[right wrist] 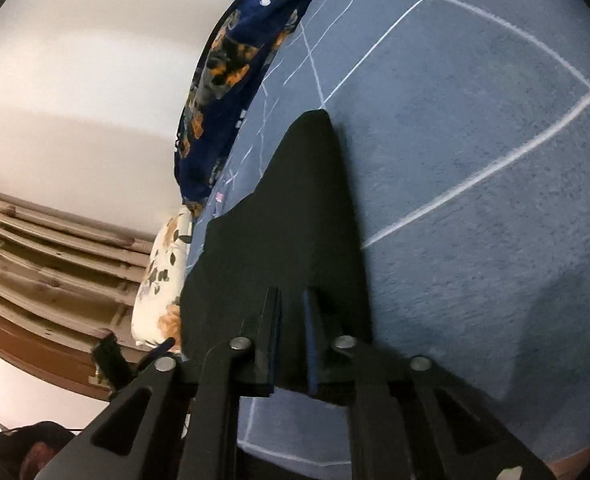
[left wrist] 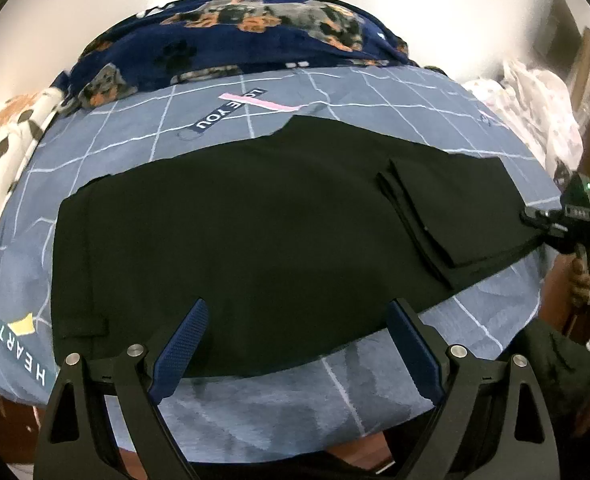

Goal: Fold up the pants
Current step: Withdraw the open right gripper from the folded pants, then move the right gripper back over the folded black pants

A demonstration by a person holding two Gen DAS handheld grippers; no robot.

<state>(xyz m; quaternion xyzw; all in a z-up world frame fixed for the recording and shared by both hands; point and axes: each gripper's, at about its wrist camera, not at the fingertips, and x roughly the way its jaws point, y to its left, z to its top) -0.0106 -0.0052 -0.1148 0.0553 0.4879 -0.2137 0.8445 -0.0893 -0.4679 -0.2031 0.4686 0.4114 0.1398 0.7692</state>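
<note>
One pair of black pants (left wrist: 235,240) lies flat on a blue checked bedspread (left wrist: 335,92), its long axis running left to right across the left camera's view, the leg end (left wrist: 455,208) already doubled back at the right. Right gripper (right wrist: 293,312) is clenched on that folded right end, with dark cloth between its narrow jaws. Left gripper (left wrist: 299,320) hovers with jaws spread wide over the near edge at mid-length, holding nothing. Judging by this, the right hand is placed to carry its end leftward along the length
</note>
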